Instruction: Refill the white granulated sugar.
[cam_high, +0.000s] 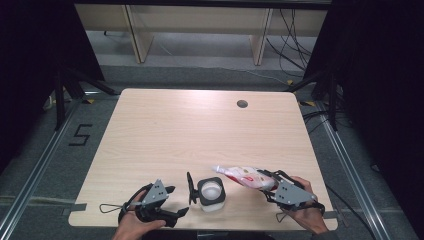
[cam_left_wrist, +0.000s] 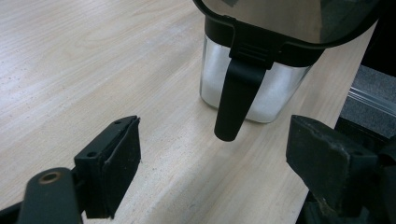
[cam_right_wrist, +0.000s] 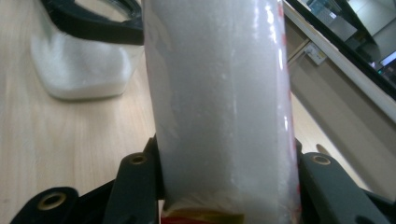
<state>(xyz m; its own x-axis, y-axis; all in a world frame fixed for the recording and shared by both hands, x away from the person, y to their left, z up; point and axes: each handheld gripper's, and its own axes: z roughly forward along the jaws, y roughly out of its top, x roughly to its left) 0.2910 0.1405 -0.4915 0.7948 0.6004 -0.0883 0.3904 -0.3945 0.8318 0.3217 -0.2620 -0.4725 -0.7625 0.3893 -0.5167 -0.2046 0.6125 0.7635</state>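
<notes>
The bag (cam_high: 243, 177) is soft, clear plastic with red print, full of white grains. It lies on its side above the wooden table (cam_high: 200, 125), near the front edge. Its long way runs across the table, and its twisted end points left, toward the jar (cam_high: 211, 195). The right gripper (cam_high: 270, 187) holds the bag's other end; its two black jaws squeeze the bag from both sides. The right hand (cam_high: 307, 212) reaches in from the bottom right. The jar is square clear glass with a black rim, open lid and white grains inside. The left gripper (cam_high: 172, 202) sits just left of the jar, jaws wide apart and holding nothing.
</notes>
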